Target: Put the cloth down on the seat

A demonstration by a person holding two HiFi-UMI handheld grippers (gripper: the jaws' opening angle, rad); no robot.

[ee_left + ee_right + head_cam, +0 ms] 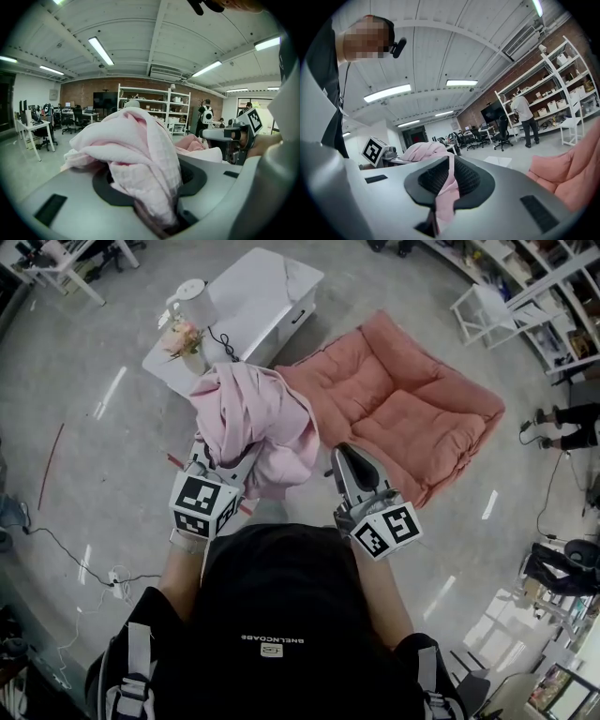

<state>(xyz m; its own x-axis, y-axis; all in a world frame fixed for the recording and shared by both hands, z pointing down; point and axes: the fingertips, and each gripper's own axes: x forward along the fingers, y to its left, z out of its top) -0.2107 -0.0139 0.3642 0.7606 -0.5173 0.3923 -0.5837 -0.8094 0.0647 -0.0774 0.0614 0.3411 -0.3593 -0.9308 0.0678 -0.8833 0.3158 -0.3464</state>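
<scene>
A pale pink cloth (pixel 255 418) hangs bunched in the air in front of me. My left gripper (pixel 228 465) is shut on a thick wad of the cloth (pixel 140 154), which spills over its jaws. My right gripper (pixel 341 454) stands beside it on the right, shut on a thin fold of the cloth (pixel 446 187) pinched between its black pads (pixel 466 178). The seat (pixel 412 413), a salmon-pink padded floor chair, lies open on the floor ahead and to the right, beyond both grippers. It also shows low at the right in the right gripper view, as the seat (pixel 576 173).
A white low table (pixel 267 292) with a white lamp (pixel 192 298) and flowers (pixel 183 337) stands ahead on the left, close to the seat's back. A white chair (pixel 487 310) and shelves are at far right. Cables (pixel 66 549) lie on the floor at left.
</scene>
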